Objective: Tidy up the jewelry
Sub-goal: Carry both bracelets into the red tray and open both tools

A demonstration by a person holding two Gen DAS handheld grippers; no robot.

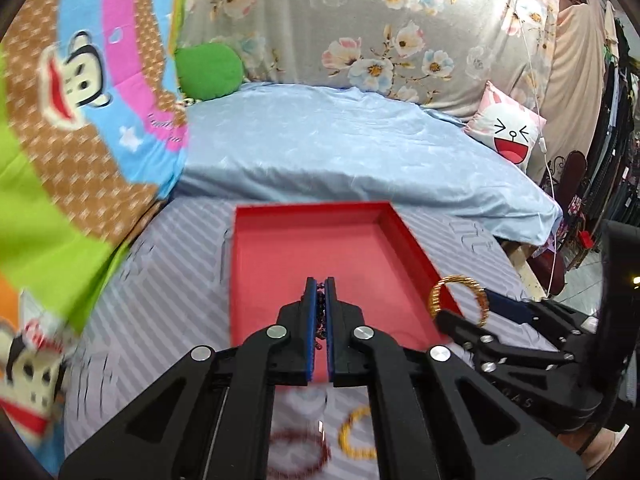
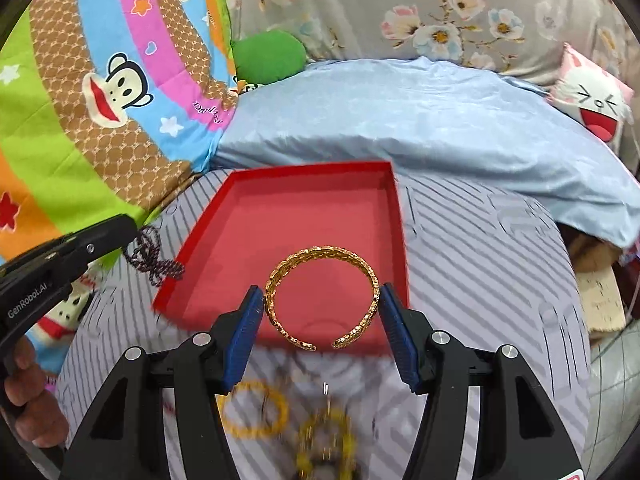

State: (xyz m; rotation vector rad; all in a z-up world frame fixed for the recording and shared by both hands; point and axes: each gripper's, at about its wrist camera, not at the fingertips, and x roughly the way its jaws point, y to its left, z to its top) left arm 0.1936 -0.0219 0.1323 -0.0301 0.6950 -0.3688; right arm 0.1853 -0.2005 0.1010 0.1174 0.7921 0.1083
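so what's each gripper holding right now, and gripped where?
Left gripper: dark red beaded chain, bunched between the pads, loops dangling free. Right gripper: gold open cuff bangle, pinched across its two outer sides, gap toward the camera, above the red tray.

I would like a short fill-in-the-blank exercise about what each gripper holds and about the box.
1. The right gripper holds a ____ cuff bracelet between its fingers.
2. The left gripper is shut on a dark beaded ____.
3. The open box on the striped sheet is ____ in colour.
4. Inside, the box holds ____ jewelry.

Missing words: gold; chain; red; no
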